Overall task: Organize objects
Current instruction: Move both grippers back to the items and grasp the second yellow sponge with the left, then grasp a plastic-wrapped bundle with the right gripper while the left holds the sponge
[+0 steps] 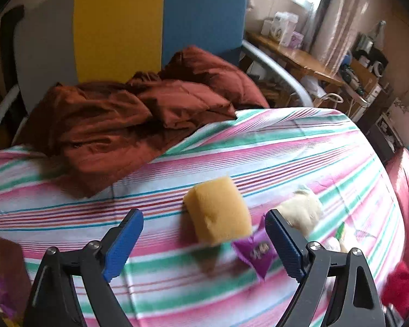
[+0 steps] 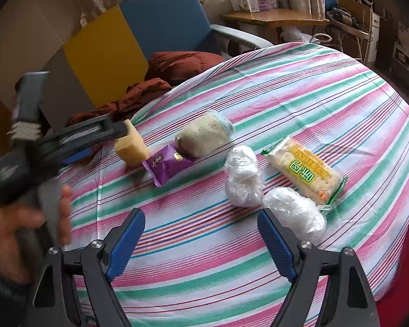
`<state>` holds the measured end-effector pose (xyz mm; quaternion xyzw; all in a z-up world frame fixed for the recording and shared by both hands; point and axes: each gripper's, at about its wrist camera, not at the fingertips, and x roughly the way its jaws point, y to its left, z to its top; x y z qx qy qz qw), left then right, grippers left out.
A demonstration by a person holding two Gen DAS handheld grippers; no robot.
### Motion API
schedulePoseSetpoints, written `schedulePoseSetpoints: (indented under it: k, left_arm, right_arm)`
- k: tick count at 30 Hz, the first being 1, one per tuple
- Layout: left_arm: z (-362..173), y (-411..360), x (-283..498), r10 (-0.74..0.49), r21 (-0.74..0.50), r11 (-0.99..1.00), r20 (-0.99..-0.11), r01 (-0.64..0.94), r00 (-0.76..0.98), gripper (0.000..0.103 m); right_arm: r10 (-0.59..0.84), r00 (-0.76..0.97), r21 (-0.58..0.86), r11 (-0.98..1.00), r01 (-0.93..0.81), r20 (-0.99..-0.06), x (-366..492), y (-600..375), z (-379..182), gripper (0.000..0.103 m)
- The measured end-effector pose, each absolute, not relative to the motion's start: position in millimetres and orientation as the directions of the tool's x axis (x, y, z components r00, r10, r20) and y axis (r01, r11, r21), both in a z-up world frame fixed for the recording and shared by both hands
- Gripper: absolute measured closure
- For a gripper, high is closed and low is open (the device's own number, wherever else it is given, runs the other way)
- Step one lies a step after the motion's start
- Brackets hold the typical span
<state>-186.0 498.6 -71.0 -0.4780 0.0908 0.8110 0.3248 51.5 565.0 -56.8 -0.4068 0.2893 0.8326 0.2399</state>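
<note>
1. Landmark: yellow rectangular foam sponge (image 1: pixel 218 211), standing on the pink, green and white striped tablecloth (image 1: pixel 300 147).
2. Left gripper (image 1: pixel 204 242): jaws spread wide, nothing between the blue pads, pointing down at the sponge from just short of it. No contact that I can see.
3. Right gripper (image 2: pixel 201 242): jaws also spread wide, empty, hovering over bare cloth, well on the near side of the sponge.
4. Purple foil snack sachet (image 2: pixel 167 163): lying flat, touching the sponge's base.
5. Beige rolled cloth bundle with a pale blue end (image 2: pixel 204 135): just beyond the sachet from the sponge.
6. Two crumpled clear plastic wads (image 2: pixel 242 179), (image 2: pixel 294 209): further from the sponge, next to a green-edged clear cracker packet (image 2: pixel 304 173).
7. Rust-brown crumpled quilt (image 1: pixel 117 125): behind the sponge, spilling onto the table edge.
</note>
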Motion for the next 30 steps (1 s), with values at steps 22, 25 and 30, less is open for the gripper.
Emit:
schedulePoseSetpoints:
  k: [22,25,30]
  left_arm:
    - [-72,417,-132,0.491,-0.224,-0.708,-0.838,-0.669,-0.238,0.065]
    - [-52,396,-110,0.53,-0.226,-0.681,-0.808,-0.696,-0.257,0.065]
    - [-24,358,-80,0.588,-0.257,-0.653,-0.765,-0.712,-0.263,0.065]
  right_arm:
    - [0.254,-0.612,0.554,-0.267,-0.789,-0.749,135,647,-73,0.017]
    - [0.266,-0.601,0.551,-0.244,-0.798,-0.753,138,651,-75,0.017]
    - [0.232,-0.511,0.425,-0.337,-0.84,-0.828,107,647,-81,0.017]
